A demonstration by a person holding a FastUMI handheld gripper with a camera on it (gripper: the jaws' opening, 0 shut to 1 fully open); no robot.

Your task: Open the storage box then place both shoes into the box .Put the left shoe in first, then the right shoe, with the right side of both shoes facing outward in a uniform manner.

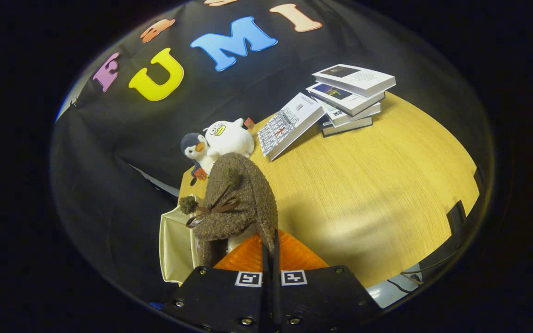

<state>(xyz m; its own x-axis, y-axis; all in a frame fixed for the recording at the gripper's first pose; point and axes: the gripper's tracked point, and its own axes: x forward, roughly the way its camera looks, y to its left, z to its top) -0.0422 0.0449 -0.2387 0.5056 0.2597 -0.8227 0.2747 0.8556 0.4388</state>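
Gripper (270,252) seen at 6 o'clock, its two fingers pressed together with almost no gap, pinching the rear edge of a brown fuzzy fabric shoe (241,199); both fingers on that thin edge, so the hold looks firm. Shoe carried just ahead of the fingers, standing upright with its toe up toward 12 o'clock; small dark brown ribbon bow (211,210) with a fluffy pompom at 9 o'clock on the shoe's face; a pale inner lining visible low on the shoe, next to the fingers. Orange ribbed plastic surface (248,256) directly under the shoe and on both sides of the fingers; cannot tell if it is the lid or another part of the storage box. Cream-coloured boxy container with soft walls (174,245) at 9 o'clock from the shoe, touching or just beside it, at the table's edge. Round light wooden table (368,194) spreading from the shoe toward 3 o'clock. Beyond the shoe at 12 o'clock, two plush toys sitting close together: a grey-and-white penguin with orange beak (195,150) and a white round duck-like toy (228,136), both near the table's far edge. At 1 o'clock, a white patterned paperback book (289,125) leaning against a stack of four books (352,95), well apart from the shoe.
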